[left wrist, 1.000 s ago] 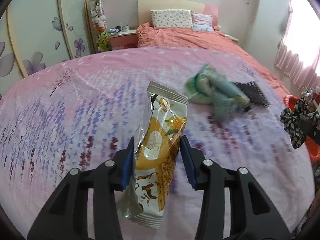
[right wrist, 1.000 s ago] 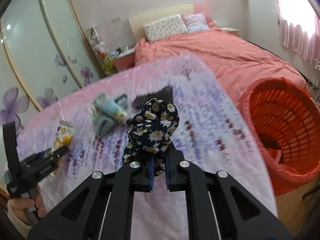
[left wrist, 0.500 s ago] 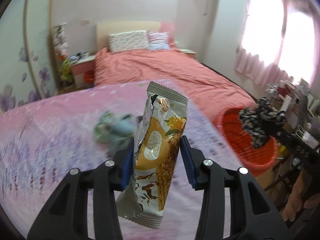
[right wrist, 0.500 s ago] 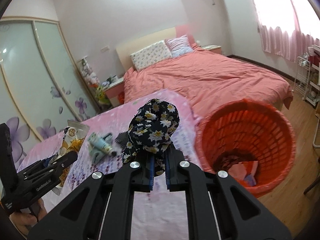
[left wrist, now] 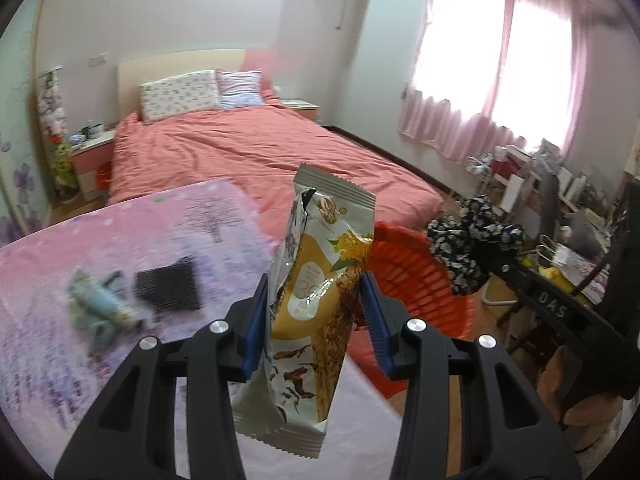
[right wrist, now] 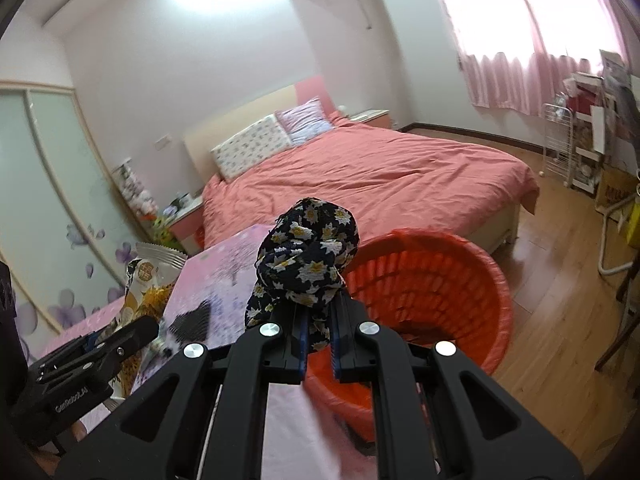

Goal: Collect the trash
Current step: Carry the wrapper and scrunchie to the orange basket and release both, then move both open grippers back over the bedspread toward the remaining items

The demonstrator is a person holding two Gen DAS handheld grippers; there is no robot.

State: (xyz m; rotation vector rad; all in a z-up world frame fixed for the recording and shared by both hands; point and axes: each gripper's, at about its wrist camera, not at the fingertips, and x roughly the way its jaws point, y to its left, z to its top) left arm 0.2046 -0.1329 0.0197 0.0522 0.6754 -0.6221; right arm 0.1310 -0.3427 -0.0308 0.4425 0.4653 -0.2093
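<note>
My left gripper is shut on an upright snack wrapper, silver and orange, held above the pink cloth's right edge. It also shows in the right wrist view. My right gripper is shut on a black floral cloth, held near the rim of the orange basket. In the left wrist view the floral cloth hangs over the basket.
A teal item and a black mesh piece lie on the pink flowered cloth. A bed with a coral cover stands behind. A cluttered desk and chair legs are at the right.
Both grippers have swung right, away from the pink cloth toward the orange basket, each still holding its item. The basket has come closer in both views.
</note>
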